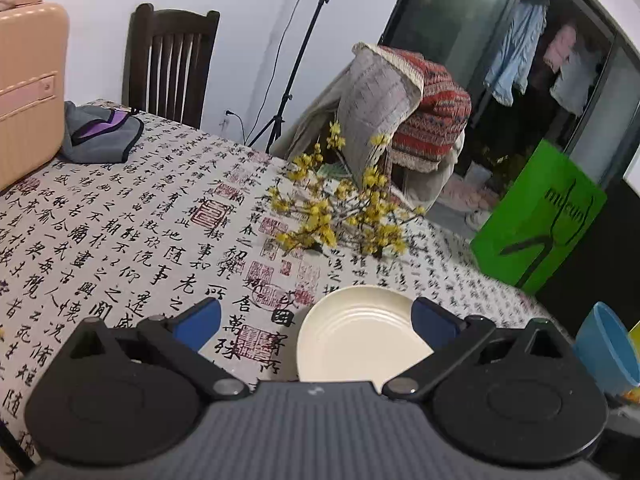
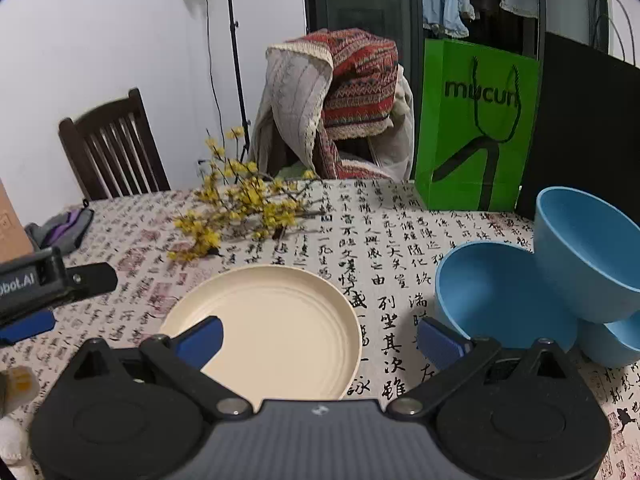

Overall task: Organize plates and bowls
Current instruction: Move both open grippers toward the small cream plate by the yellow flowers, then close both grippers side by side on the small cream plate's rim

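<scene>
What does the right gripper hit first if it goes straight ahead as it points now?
Probably the cream plate, lying flat on the table just beyond the open right gripper; the blue bowls sit off to its right. Depth is uncertain.

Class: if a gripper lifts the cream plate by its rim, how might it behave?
The cream plate looks rigid and probably light. Its smooth, shallow rim may slip in the jaws. Lying flat on the tablecloth, it should slide, not roll.
</scene>
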